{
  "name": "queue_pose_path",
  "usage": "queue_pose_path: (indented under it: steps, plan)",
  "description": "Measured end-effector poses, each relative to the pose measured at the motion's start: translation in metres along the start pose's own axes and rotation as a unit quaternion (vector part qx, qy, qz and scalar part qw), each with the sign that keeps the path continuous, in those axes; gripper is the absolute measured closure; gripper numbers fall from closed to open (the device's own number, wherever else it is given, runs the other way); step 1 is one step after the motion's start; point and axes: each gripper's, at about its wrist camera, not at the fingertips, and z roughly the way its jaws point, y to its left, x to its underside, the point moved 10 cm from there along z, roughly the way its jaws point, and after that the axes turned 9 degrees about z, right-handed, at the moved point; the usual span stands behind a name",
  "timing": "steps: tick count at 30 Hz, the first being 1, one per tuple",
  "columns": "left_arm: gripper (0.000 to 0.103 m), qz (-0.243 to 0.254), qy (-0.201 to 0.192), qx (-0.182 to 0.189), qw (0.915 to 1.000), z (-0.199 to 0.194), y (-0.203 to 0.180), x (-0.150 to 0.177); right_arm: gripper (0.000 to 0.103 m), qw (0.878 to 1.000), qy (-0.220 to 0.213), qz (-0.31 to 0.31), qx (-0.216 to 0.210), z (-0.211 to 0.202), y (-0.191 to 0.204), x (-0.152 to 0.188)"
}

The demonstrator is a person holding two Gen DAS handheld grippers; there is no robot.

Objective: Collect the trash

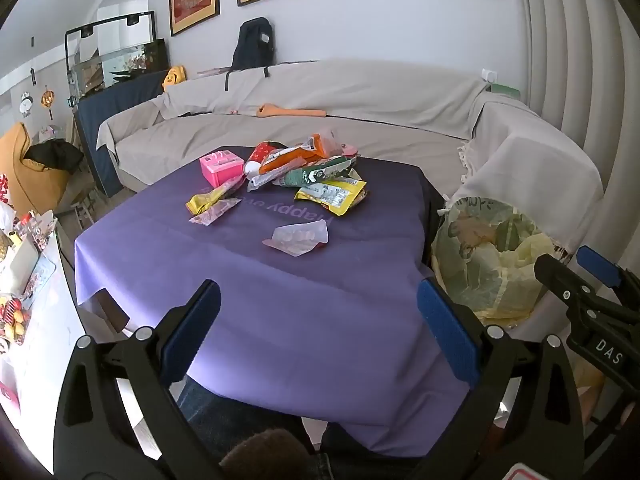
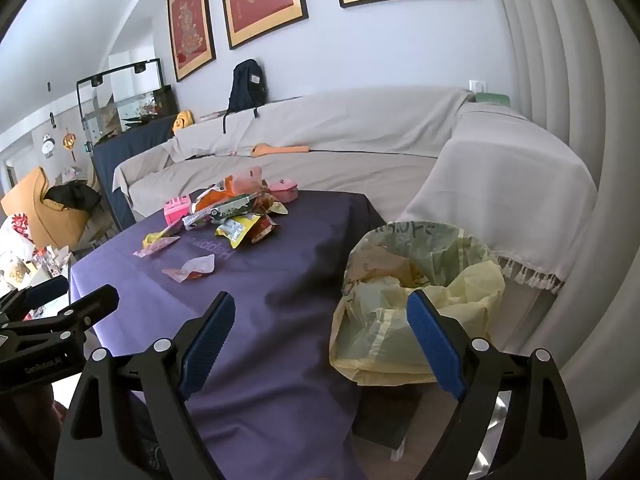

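Note:
Several snack wrappers (image 1: 316,172) lie in a pile at the far side of the purple tablecloth (image 1: 304,312); the pile also shows in the right wrist view (image 2: 236,216). A clear pink wrapper (image 1: 298,238) lies alone nearer me, also seen from the right wrist (image 2: 192,268). A bin lined with a yellow bag (image 1: 488,256) stands at the table's right edge, open-topped (image 2: 416,300). My left gripper (image 1: 318,332) is open and empty above the near tablecloth. My right gripper (image 2: 320,340) is open and empty, between table edge and bin.
A pink box (image 1: 221,166) stands left of the pile. A small pink case (image 2: 284,192) sits behind it. A sofa under a grey cover (image 1: 320,96) wraps the far and right sides. A cluttered white surface (image 1: 24,280) is at the left.

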Motion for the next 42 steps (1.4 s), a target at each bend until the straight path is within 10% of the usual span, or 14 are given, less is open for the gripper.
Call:
queue_pose_path:
  steps: [42]
  plan:
    - [0.009, 0.009, 0.000, 0.015, 0.9999, 0.004, -0.010, -0.004, 0.019, 1.000, -0.001, 0.011, 0.003, 0.002, -0.012, 0.002]
